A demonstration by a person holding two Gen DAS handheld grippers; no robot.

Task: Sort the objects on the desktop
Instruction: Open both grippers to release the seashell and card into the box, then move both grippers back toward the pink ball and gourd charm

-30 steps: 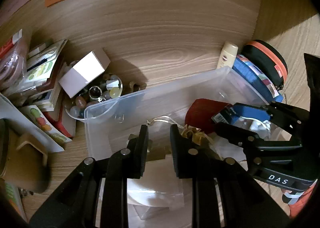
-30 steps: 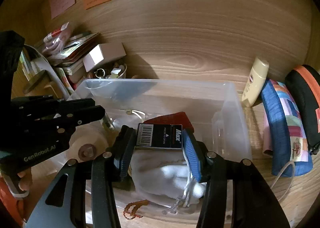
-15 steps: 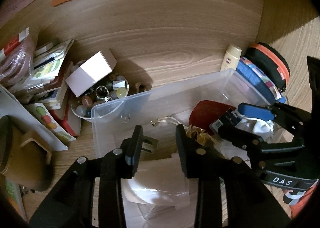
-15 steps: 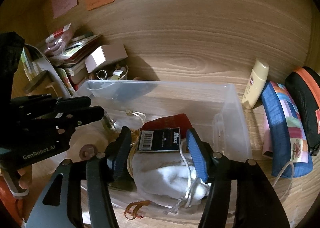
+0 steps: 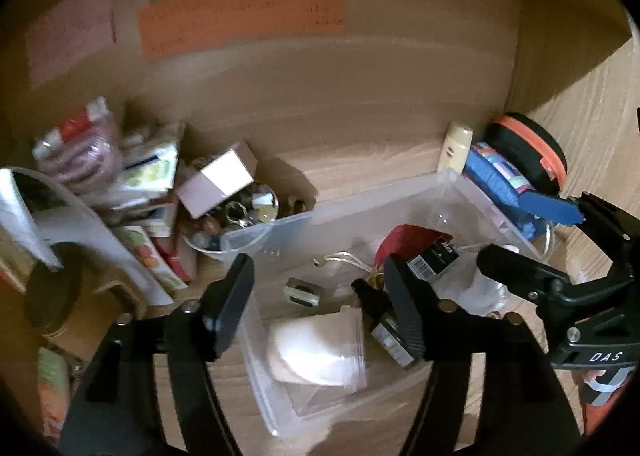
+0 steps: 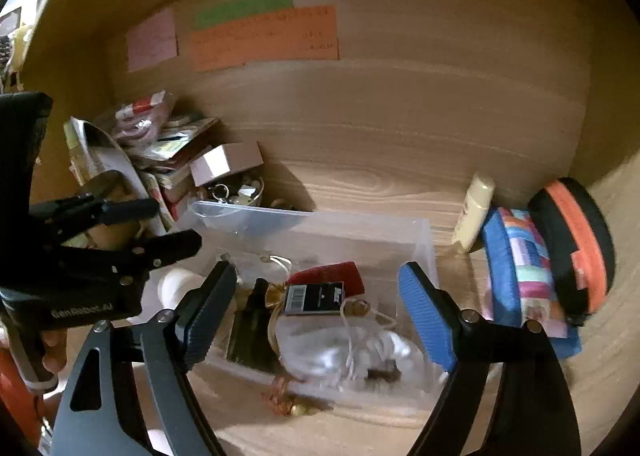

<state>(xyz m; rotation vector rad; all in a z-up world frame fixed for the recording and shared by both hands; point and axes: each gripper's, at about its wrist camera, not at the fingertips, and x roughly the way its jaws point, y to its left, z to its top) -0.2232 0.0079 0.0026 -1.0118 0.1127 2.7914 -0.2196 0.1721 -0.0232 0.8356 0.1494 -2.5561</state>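
Note:
A clear plastic bin [image 5: 360, 208] [image 6: 320, 216] stands on the wooden desk. My left gripper [image 5: 318, 308] hovers over its near end with jaws opening and nothing between them. Below it lie a small metal clip [image 5: 302, 292], a white pad in a bag [image 5: 316, 348] and a dark bottle [image 5: 384, 320]. My right gripper [image 6: 318, 316] is also opening, its blue pads clear of the black barcode box [image 6: 314, 298]. That box rests on a white drawstring pouch [image 6: 348, 348] beside a red item [image 6: 328, 274]. Each gripper shows in the other's view: right gripper [image 5: 532, 236], left gripper [image 6: 160, 226].
A cream tube [image 6: 474, 212], a blue patchwork pouch [image 6: 520, 276] and a black-and-orange case [image 6: 572, 244] stand right of the bin. To the left are a bowl of trinkets [image 5: 236, 216], a white box [image 5: 218, 182] and stacked booklets [image 5: 148, 176]. Paper notes [image 6: 264, 36] hang on the back wall.
Both grippers have opened wide and lifted back from the bin. The left let go of the small clip, the right let go of the black box; both objects lie in the bin.

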